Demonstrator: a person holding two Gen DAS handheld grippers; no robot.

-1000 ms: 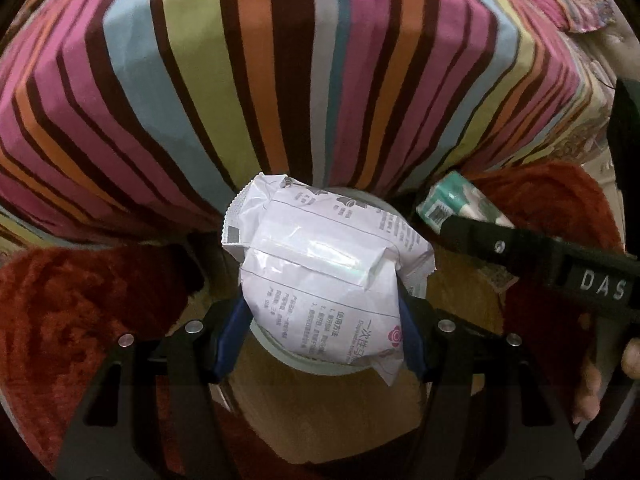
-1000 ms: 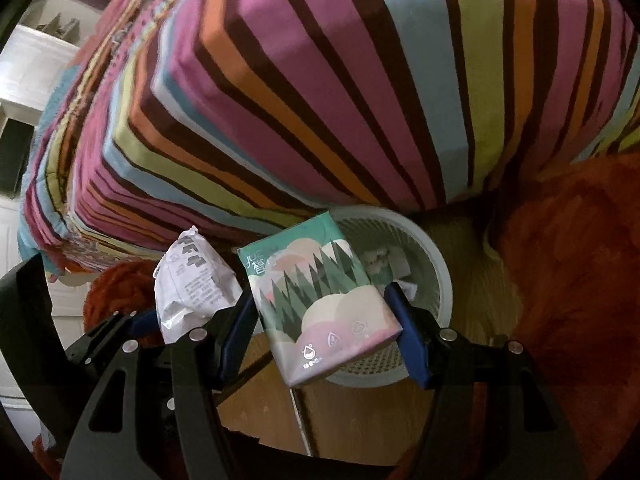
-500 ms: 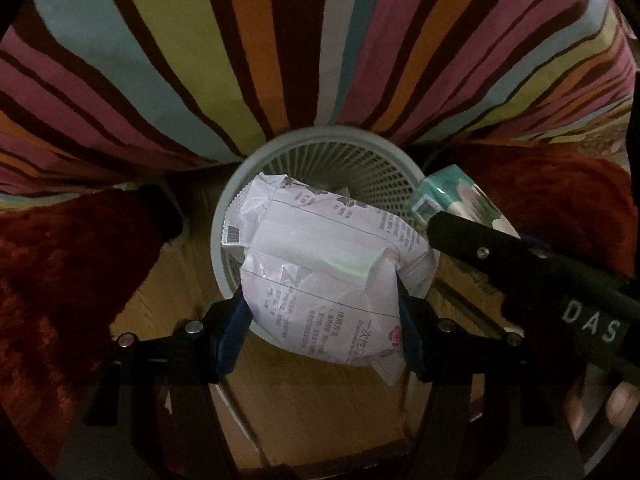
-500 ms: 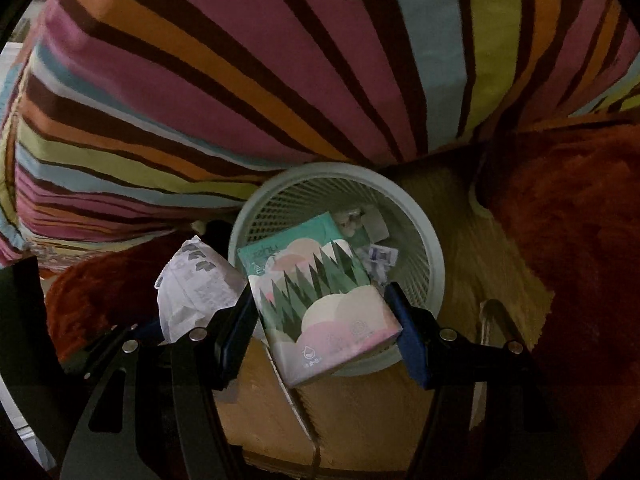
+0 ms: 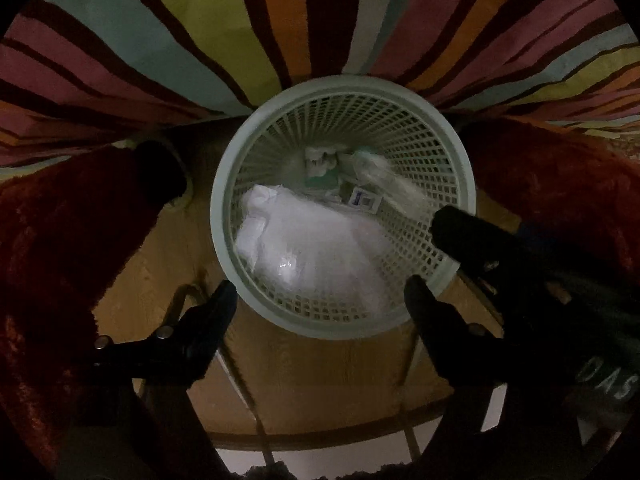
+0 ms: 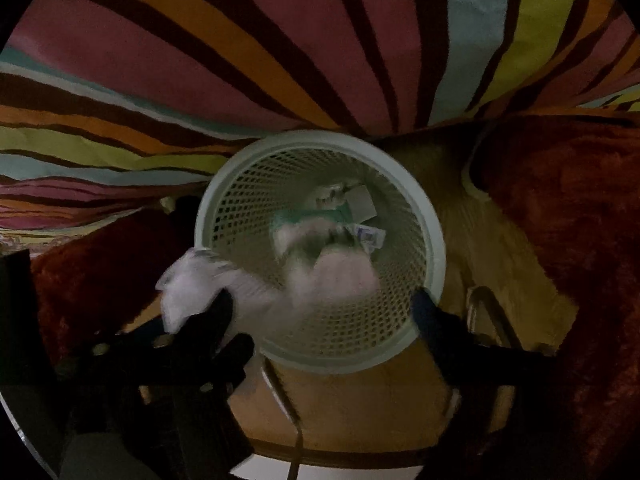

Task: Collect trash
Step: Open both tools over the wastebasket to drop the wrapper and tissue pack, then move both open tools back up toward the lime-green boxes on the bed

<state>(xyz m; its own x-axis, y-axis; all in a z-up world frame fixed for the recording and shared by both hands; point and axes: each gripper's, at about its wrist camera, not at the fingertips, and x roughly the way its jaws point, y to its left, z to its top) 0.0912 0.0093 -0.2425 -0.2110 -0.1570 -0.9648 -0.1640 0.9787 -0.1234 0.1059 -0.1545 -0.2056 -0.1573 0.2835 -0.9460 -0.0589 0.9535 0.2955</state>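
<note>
A pale green mesh wastebasket (image 5: 224, 184) (image 6: 434, 248) stands on the wooden floor below both grippers. My left gripper (image 5: 320, 300) is open and empty above its near rim. A white crumpled wrapper (image 5: 312, 248) is blurred inside the basket; in the right wrist view it (image 6: 192, 288) blurs over the left rim. My right gripper (image 6: 322, 308) is open and empty. The green tissue pack (image 6: 316, 240) is blurred, falling inside the basket. Small scraps (image 5: 360, 200) lie at the bottom.
A striped bedcover (image 5: 280, 20) (image 6: 280, 40) hangs right behind the basket. Red fuzzy rugs (image 5: 60, 248) (image 6: 560, 220) lie on both sides. The right gripper's body (image 5: 520, 264) crosses the basket's right rim in the left wrist view. Wooden floor (image 5: 320, 380) lies in front.
Both grippers have opened over the basket. The white wrapper and the tissue pack have left the fingers and are dropping into the basket. The scene has grown darker.
</note>
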